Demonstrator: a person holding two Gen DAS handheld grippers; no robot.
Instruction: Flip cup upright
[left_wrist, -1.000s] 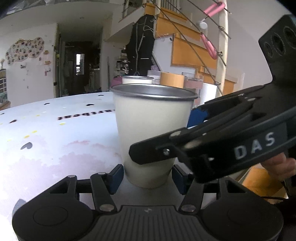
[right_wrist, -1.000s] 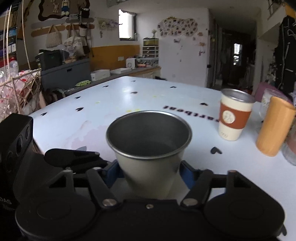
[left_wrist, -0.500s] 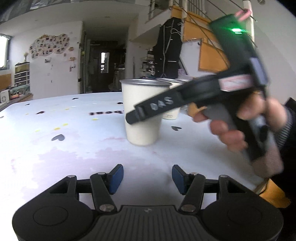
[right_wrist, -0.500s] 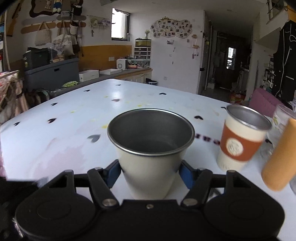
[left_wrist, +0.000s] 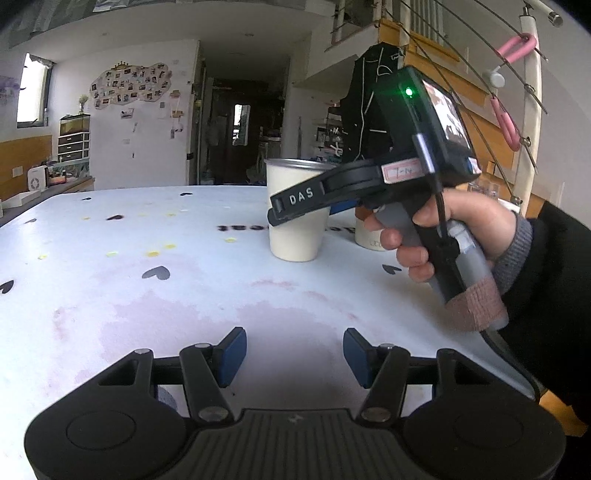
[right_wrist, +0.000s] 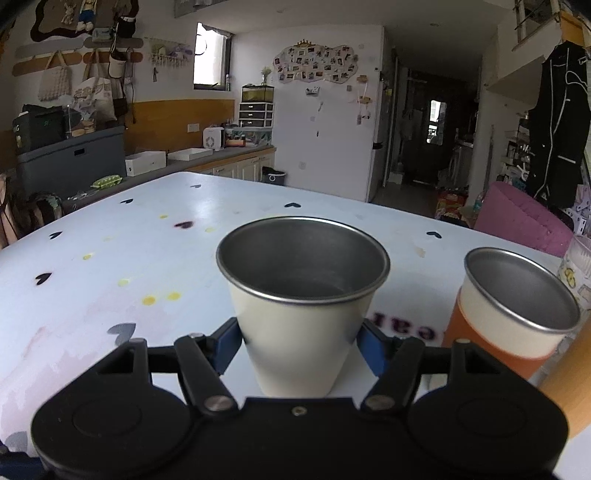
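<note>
A cream cup with a steel rim (right_wrist: 301, 325) stands upright on the white table (right_wrist: 110, 258). It sits between the blue pads of my right gripper (right_wrist: 301, 347); the pads lie close along its sides, and whether they press it is unclear. In the left wrist view the same cup (left_wrist: 297, 236) stands at mid-table, with the hand-held right gripper (left_wrist: 332, 194) reaching around it from the right. My left gripper (left_wrist: 293, 356) is open and empty, low over the near table.
A second steel-rimmed cup with an orange sleeve (right_wrist: 509, 325) stands just right of the held cup. An orange tumbler (right_wrist: 569, 376) and a clear container (right_wrist: 578, 266) crowd the right edge. Black heart stickers and yellow dots mark the table.
My left gripper has let go of the cup and drawn back toward the near edge. The cup stays upright between the right gripper's pads, which have shifted it closer to the orange-sleeved cup.
</note>
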